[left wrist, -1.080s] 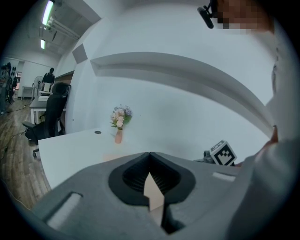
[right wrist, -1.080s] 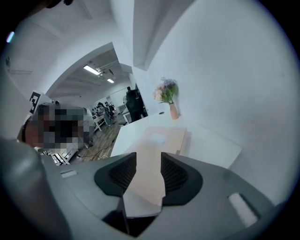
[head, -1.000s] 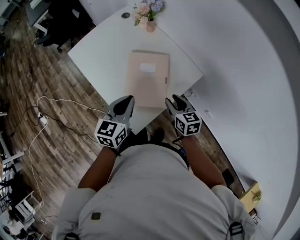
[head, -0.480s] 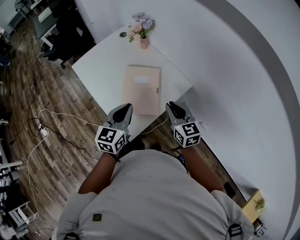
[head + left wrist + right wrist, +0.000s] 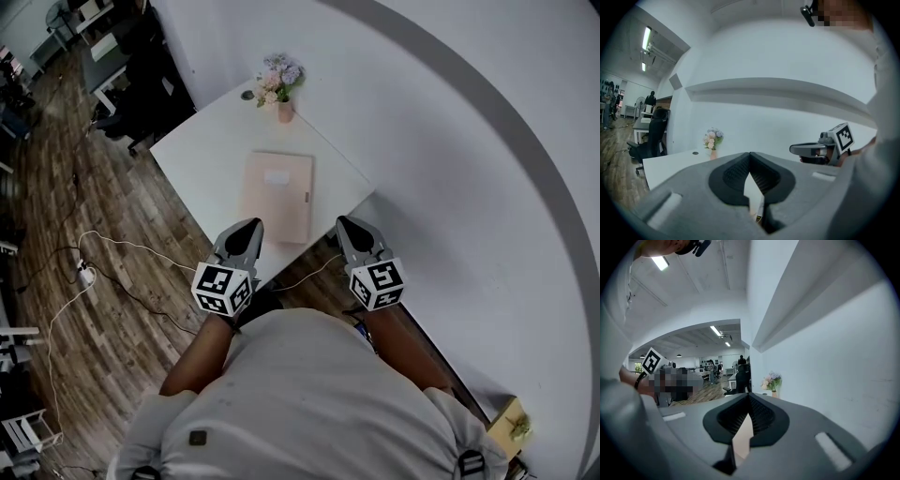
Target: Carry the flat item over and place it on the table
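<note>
A beige flat folder [image 5: 275, 197] lies on the white table [image 5: 202, 141], its near edge close to the table's front edge. My left gripper [image 5: 247, 226] and right gripper [image 5: 349, 224] hover in front of that table edge, back from the folder, one at each side. Neither touches it. The left gripper [image 5: 750, 155] has its jaws shut and empty. The right gripper [image 5: 749, 396] has just been closing and now stands shut with nothing between its pads. A strip of the beige folder [image 5: 740, 437] shows below its closed tips.
A small vase of flowers [image 5: 279, 89] stands at the table's far corner beside a round cable port [image 5: 247, 95]. A curved white wall [image 5: 469, 187] runs along the right. White cables [image 5: 103, 253] trail over the wooden floor at the left, and a black office chair [image 5: 141, 56] stands beyond.
Both grippers have risen and drawn back from the folder's near edge. The folder stays flat on the table and now looks smaller and farther off.
</note>
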The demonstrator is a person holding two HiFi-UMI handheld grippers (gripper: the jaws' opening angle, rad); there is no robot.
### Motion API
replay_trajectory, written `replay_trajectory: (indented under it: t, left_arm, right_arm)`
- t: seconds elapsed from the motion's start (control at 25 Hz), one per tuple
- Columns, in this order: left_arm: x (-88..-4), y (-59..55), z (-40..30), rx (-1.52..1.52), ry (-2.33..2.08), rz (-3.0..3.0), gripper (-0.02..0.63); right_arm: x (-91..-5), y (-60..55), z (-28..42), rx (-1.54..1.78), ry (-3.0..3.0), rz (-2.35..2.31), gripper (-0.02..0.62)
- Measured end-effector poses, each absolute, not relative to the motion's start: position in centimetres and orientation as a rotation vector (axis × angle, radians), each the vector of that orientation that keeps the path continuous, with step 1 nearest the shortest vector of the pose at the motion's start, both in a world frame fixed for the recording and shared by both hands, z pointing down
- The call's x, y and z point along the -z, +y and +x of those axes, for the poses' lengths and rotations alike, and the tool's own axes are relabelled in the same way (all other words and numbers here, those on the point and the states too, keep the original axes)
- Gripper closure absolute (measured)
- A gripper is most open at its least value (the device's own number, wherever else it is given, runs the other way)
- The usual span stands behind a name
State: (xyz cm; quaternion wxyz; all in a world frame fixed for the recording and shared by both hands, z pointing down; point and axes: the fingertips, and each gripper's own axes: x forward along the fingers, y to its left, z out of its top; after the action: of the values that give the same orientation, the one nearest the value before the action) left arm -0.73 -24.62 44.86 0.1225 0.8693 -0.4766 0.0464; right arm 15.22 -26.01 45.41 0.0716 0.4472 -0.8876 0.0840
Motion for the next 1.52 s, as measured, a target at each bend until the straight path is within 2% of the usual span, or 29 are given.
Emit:
replay_trajectory:
  t: [0.44, 0.96, 1.52]
  left_arm:
    - [-42.1, -19.4, -0.1, -0.162, -1.483, 2.529, 0.606]
    - [-41.6, -15.2, -3.3, -0.186, -1.466, 2.555, 0.606]
    - [-40.9, -7.5, -11.2, -0.150, -1.388, 2.614, 0.606]
  right_arm:
    - [-42.6, -22.1, 15.0, -0.204, -2.771, 1.228, 0.586]
    - [-42.6, -17.4, 11.5, -0.235, -2.820, 1.249, 0.586]
    - [-41.9, -9.6, 5.0, -0.237, -2.768, 1.372, 0.586]
